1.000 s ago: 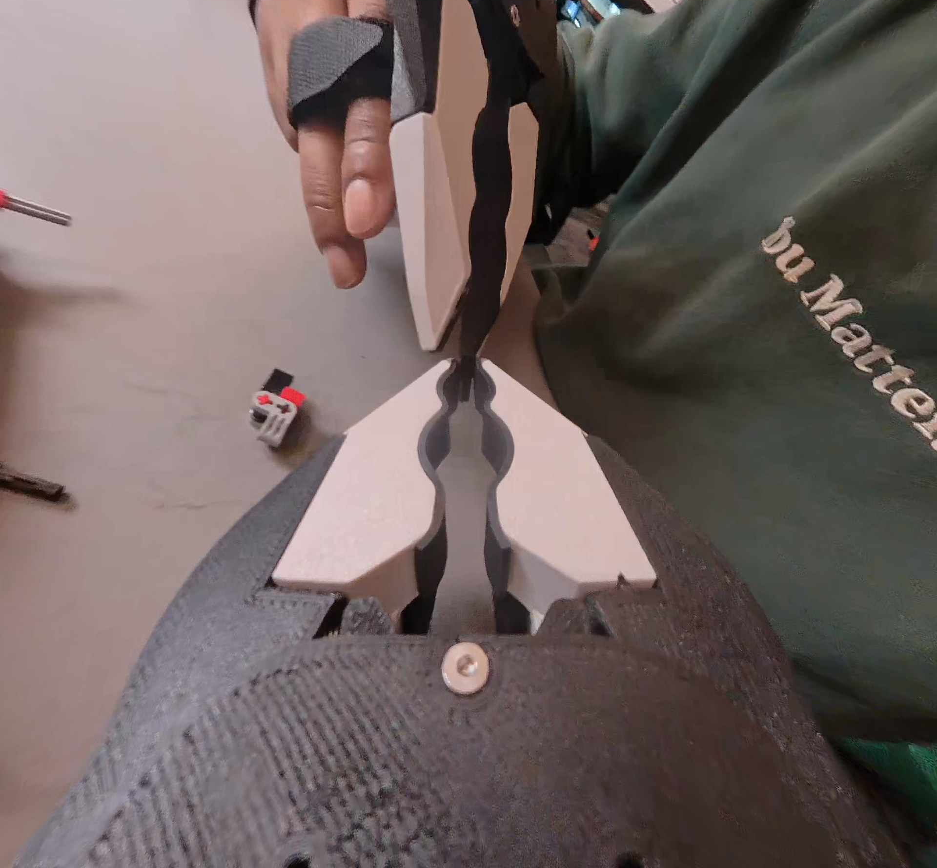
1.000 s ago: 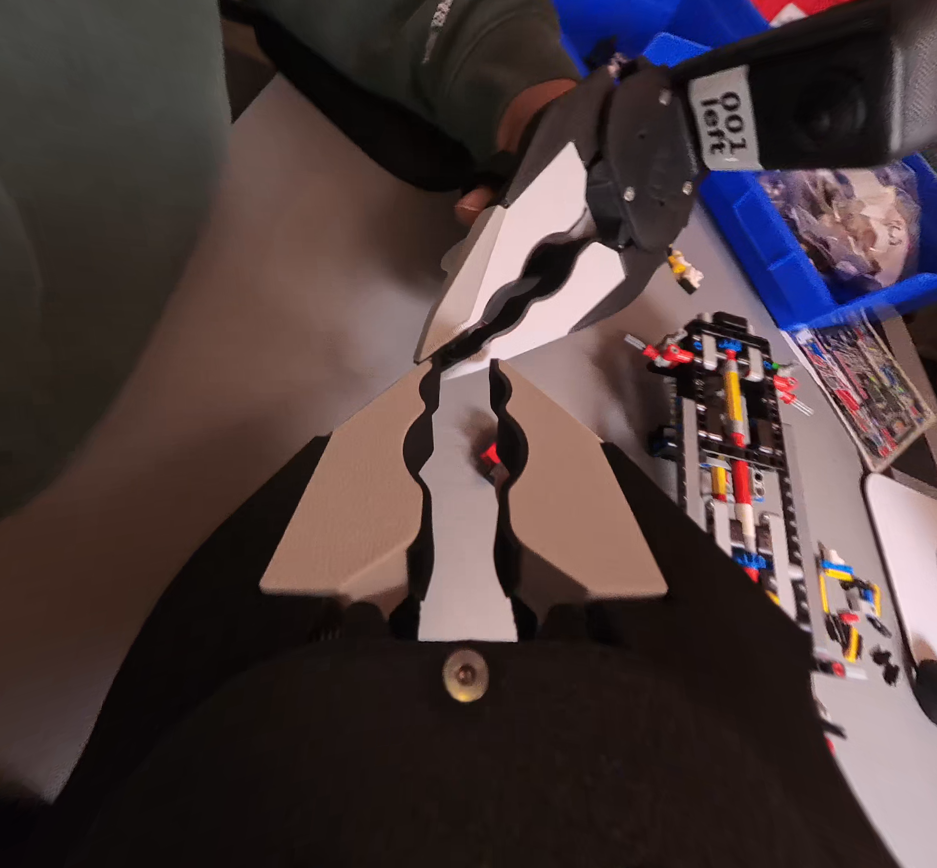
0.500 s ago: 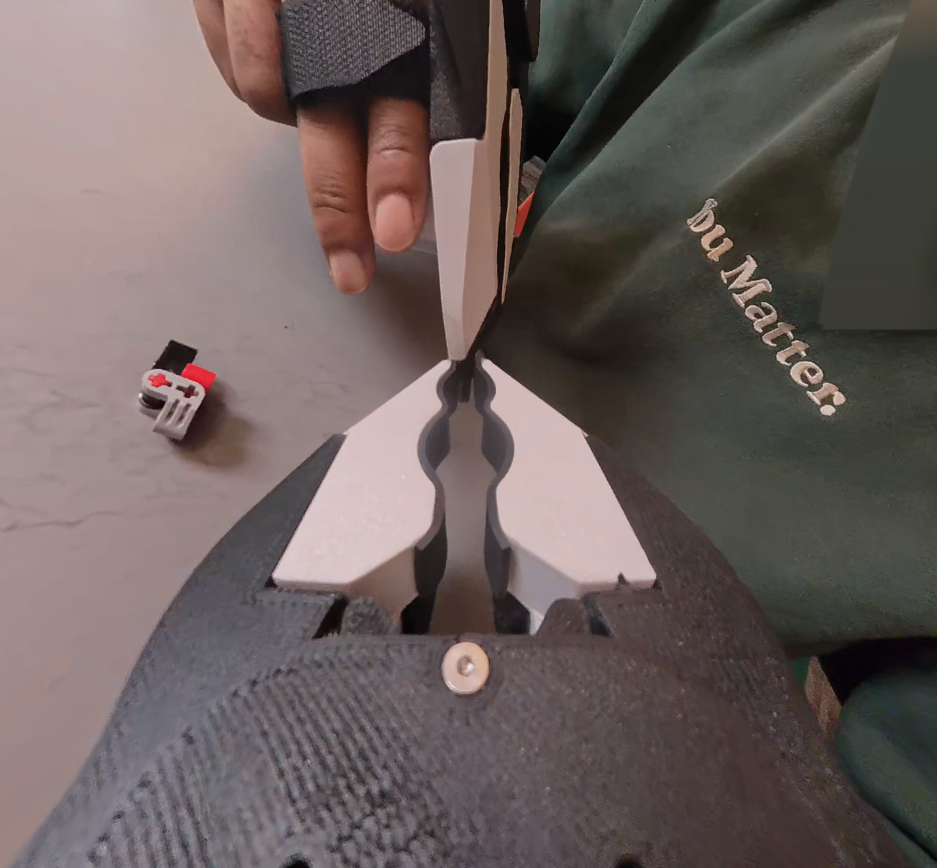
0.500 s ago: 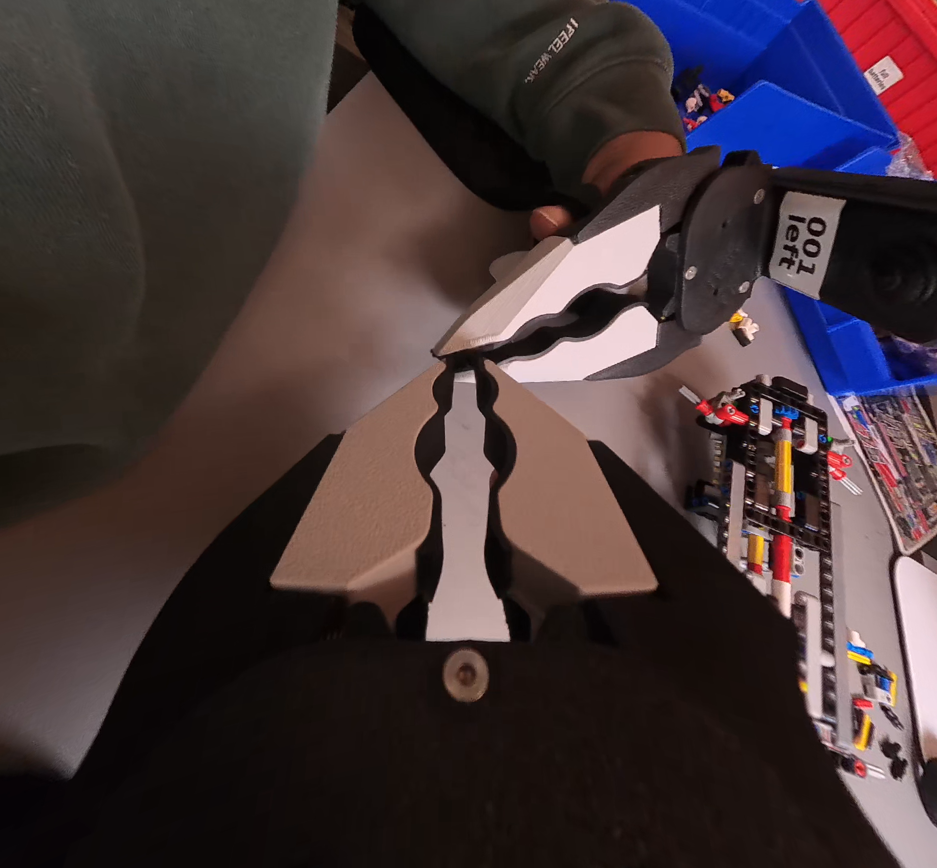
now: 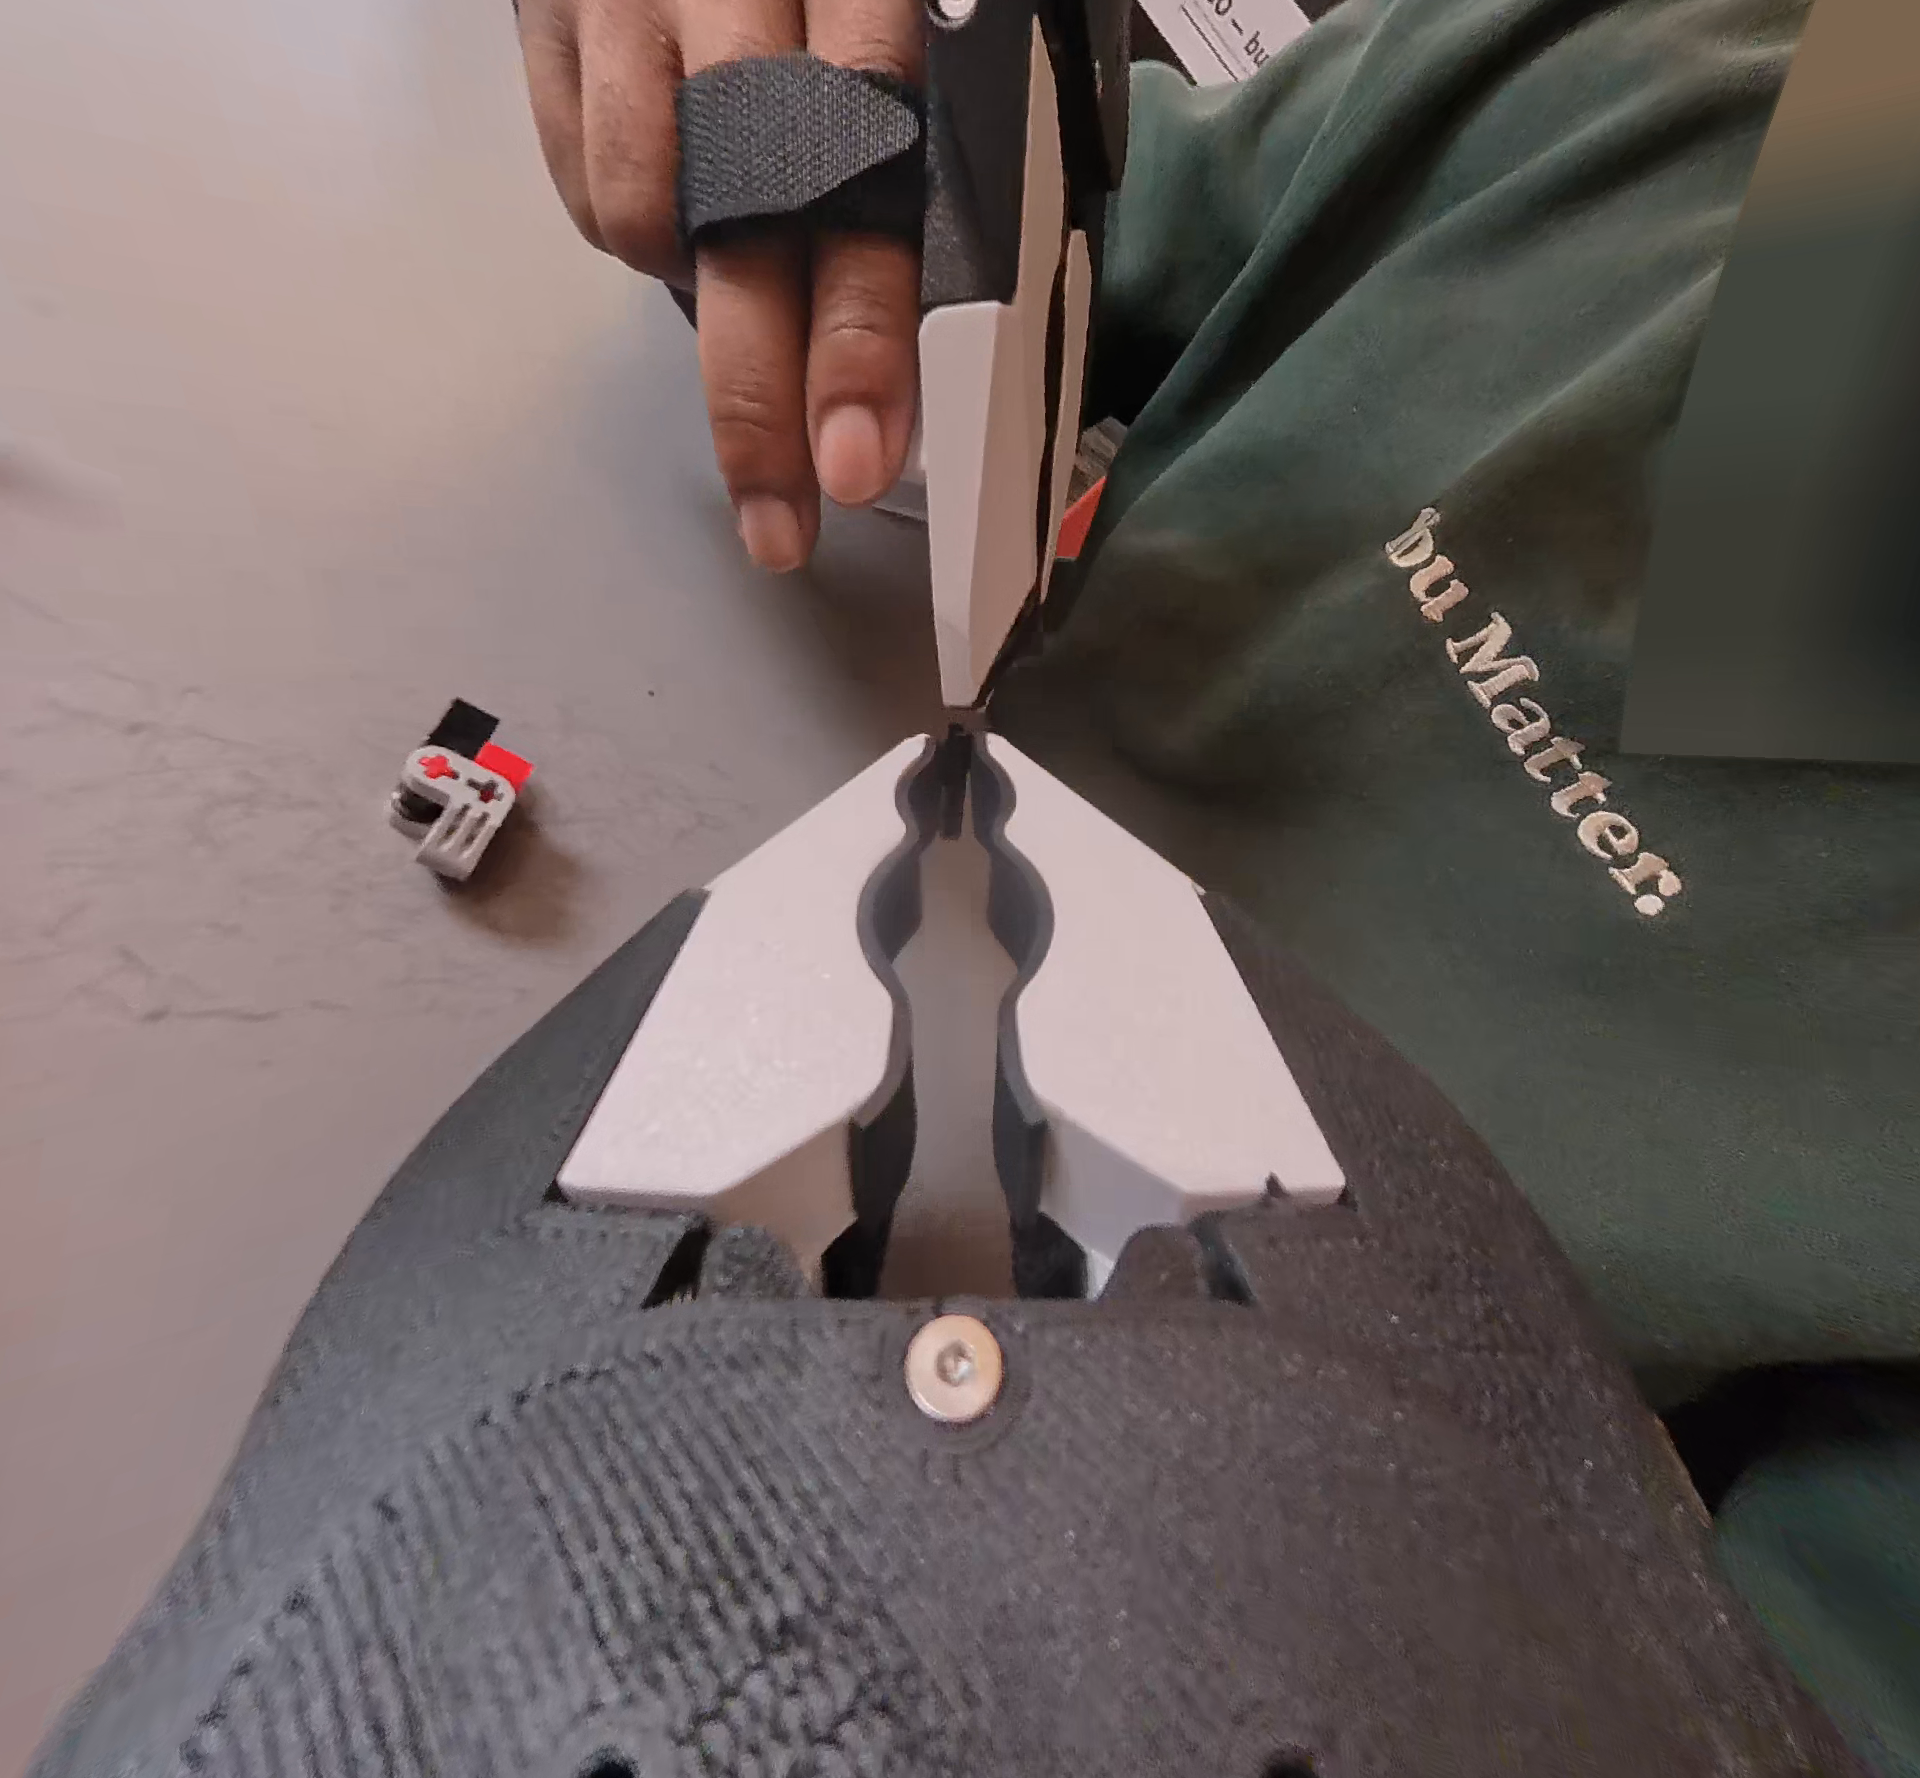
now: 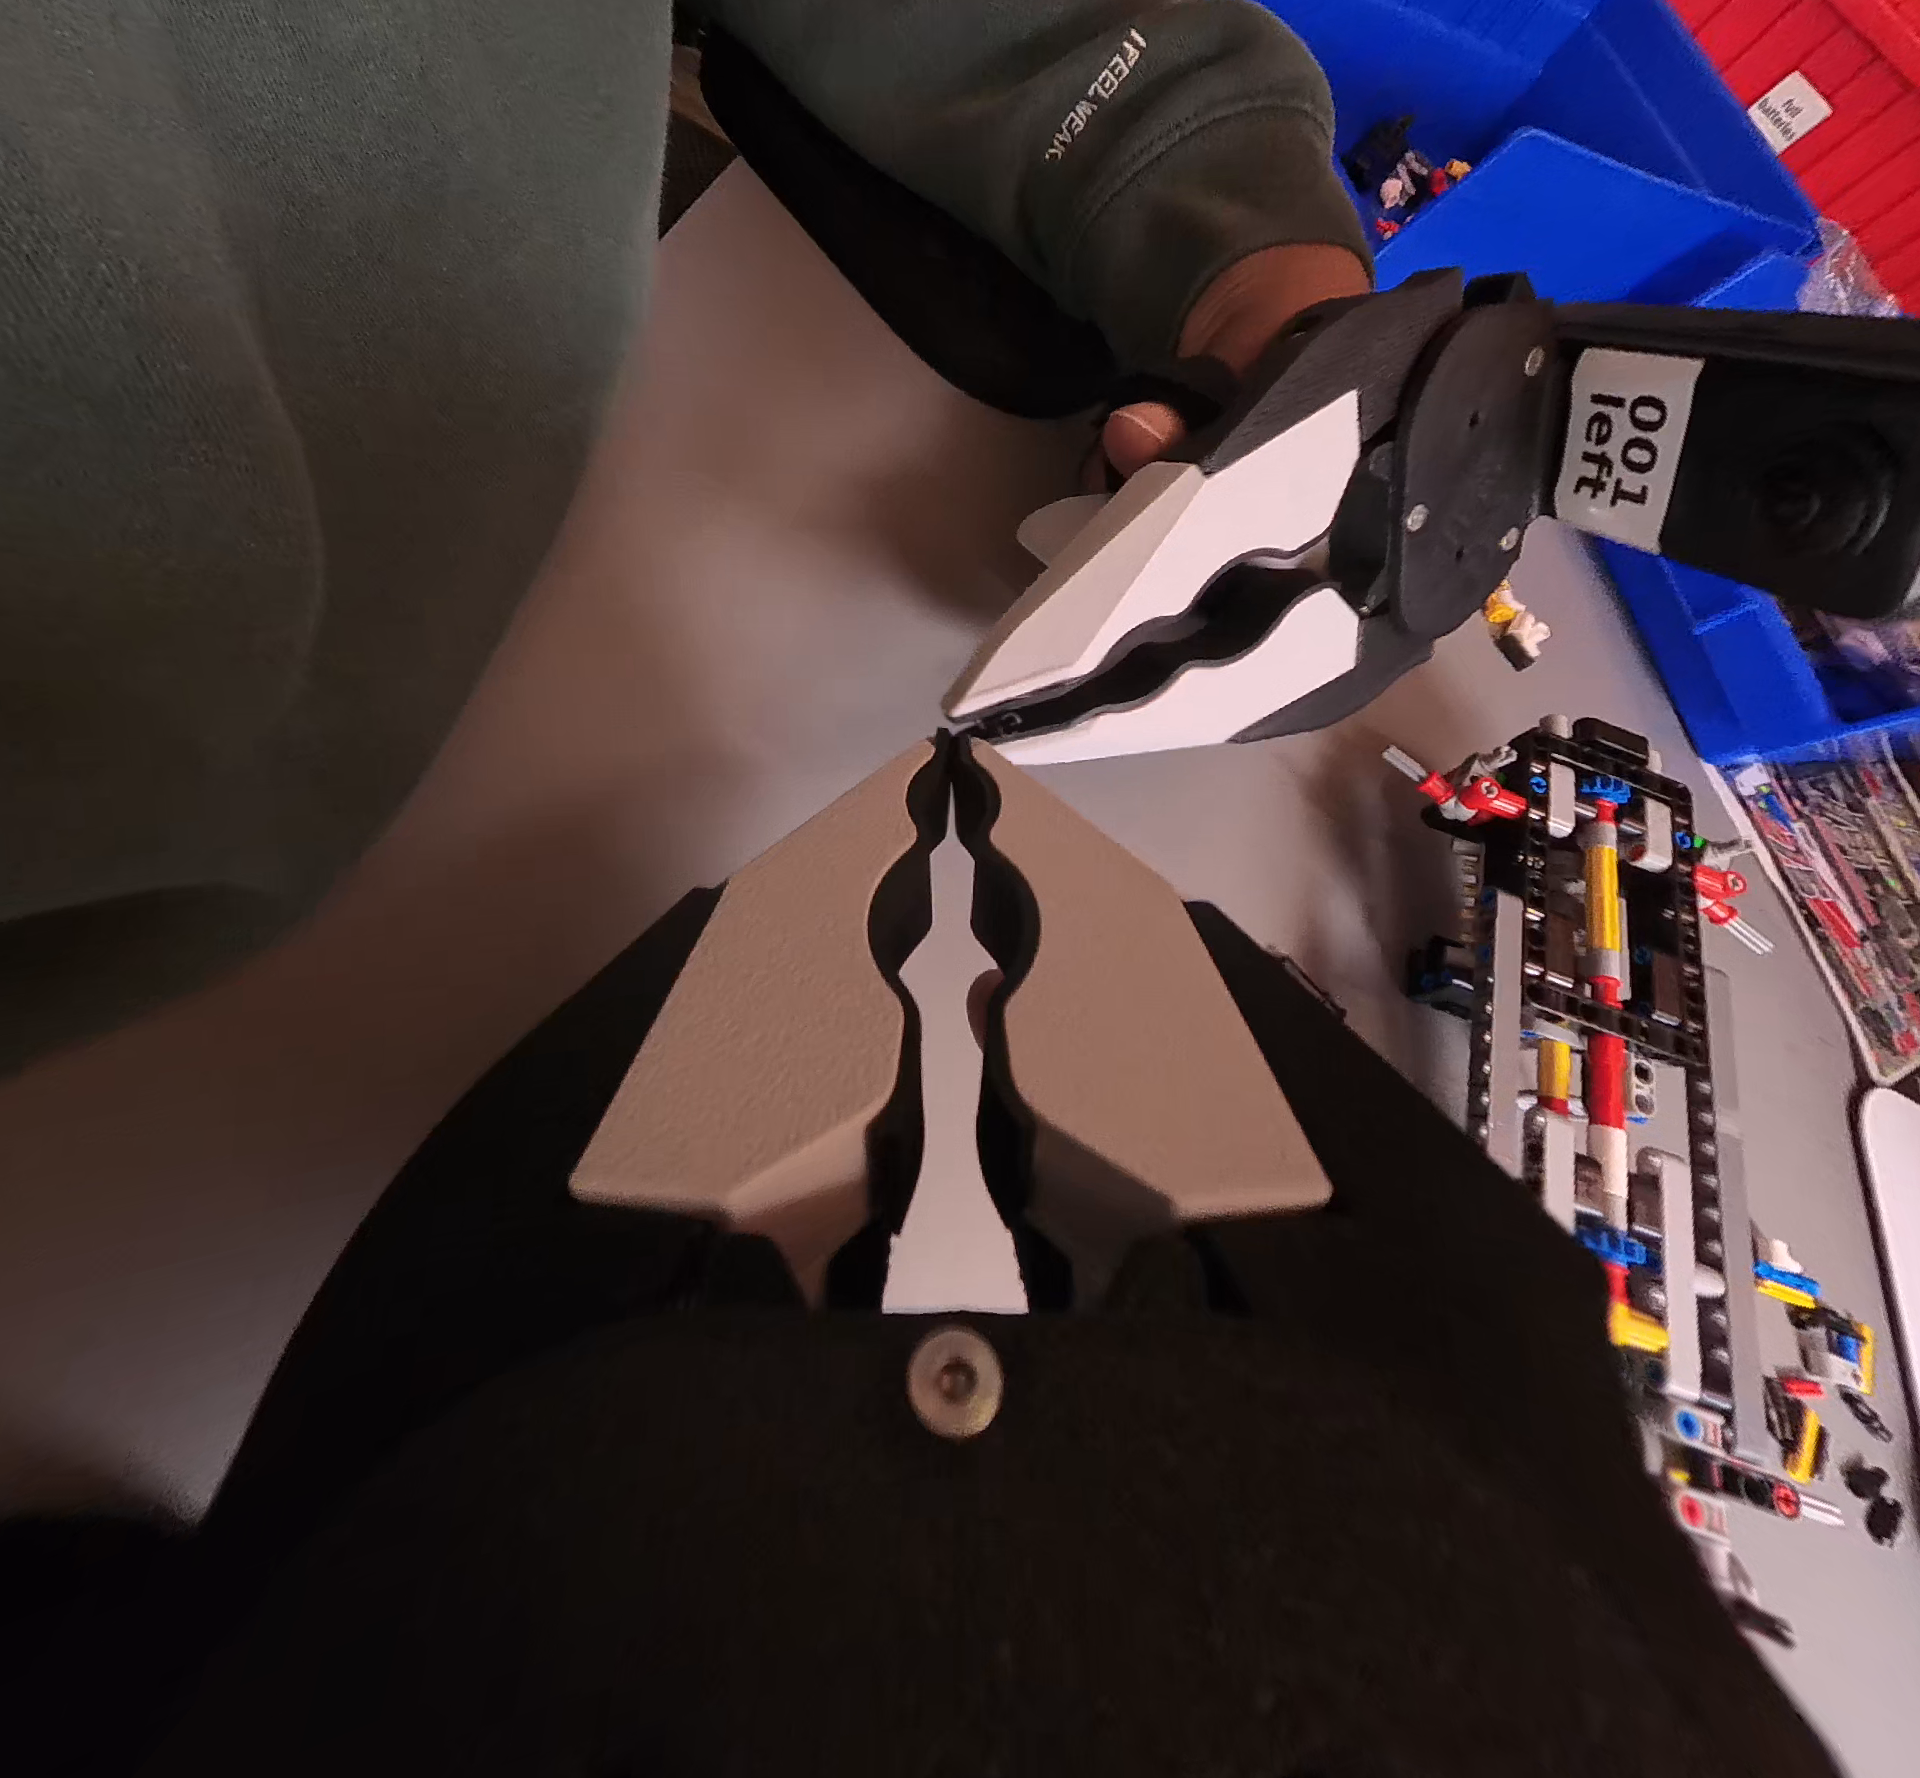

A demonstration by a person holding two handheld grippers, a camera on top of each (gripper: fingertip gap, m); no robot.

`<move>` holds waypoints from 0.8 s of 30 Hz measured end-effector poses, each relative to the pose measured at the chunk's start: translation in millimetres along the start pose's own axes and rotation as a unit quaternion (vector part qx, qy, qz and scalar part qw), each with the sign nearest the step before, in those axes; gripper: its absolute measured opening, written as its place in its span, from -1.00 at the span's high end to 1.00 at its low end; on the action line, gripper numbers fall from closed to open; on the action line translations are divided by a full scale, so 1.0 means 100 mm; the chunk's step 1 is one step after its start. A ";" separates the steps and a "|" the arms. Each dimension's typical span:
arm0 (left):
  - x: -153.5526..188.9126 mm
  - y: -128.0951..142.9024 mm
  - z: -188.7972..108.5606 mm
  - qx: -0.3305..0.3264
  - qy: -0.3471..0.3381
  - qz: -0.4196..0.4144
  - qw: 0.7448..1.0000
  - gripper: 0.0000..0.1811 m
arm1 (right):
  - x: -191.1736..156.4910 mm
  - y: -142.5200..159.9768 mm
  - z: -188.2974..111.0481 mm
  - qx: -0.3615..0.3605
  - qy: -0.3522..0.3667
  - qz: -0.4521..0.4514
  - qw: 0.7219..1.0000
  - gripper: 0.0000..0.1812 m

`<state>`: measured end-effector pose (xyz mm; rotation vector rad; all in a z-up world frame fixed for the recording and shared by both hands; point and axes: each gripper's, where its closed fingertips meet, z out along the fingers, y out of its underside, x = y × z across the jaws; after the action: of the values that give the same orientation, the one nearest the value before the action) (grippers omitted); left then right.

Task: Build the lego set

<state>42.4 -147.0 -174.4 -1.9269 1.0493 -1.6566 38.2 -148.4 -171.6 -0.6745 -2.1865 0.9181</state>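
The smooth grey tabletop (image 5: 260, 378) runs under both tools, bare and faintly scuffed on one side, with a person in a dark green sweatshirt (image 5: 1455, 585) seated close against its edge. Nearest in the left wrist view, the left gripper (image 5: 951, 754), white-fingered on a black textured body, has its tips drawn almost together on a small thin black lego piece (image 5: 952, 778) that stands up between them. The right gripper (image 5: 982, 694) meets it tip to tip from above, its fingers nearly closed, seemingly on the upper end of that same piece, though the contact is too small to confirm. The person's right hand (image 5: 727, 170) works it, a black fabric strap over one finger. Left of the tips a small grey, red and black lego sub-assembly (image 5: 457, 798) lies alone on the table. In the right wrist view the right gripper's own tips look pressed shut, and whatever is between them is hard to make out. Farther off stands the long black-framed lego chassis (image 6: 1600, 1053) with yellow and red axles, loose small pieces (image 6: 1808, 1354) beside it, a printed instruction sheet (image 6: 1839, 907) cut off at the frame edge, then blue plastic bins (image 6: 1558, 66) and a red plastic bin (image 6: 1787, 14) behind
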 end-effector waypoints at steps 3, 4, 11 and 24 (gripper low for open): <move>-0.01 -0.03 -0.03 0.008 -0.004 -0.001 1.000 0.96 | 0.04 0.01 -0.04 -0.002 0.010 0.005 1.000 1.00; -0.02 -0.02 -0.03 0.006 -0.006 0.000 1.000 0.96 | 0.08 0.02 -0.05 -0.003 0.024 0.006 1.000 1.00; 0.00 0.04 0.04 -0.013 -0.003 0.001 1.000 0.97 | 0.02 0.00 0.05 -0.006 0.016 -0.007 1.000 0.90; -0.02 0.09 0.06 -0.029 -0.011 0.002 1.000 0.97 | -0.01 0.03 0.09 -0.015 0.008 -0.008 1.000 0.90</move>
<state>45.8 -152.0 -183.4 -1.9747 1.1027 -1.6151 32.5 -150.9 -179.3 -0.6748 -2.1922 0.8703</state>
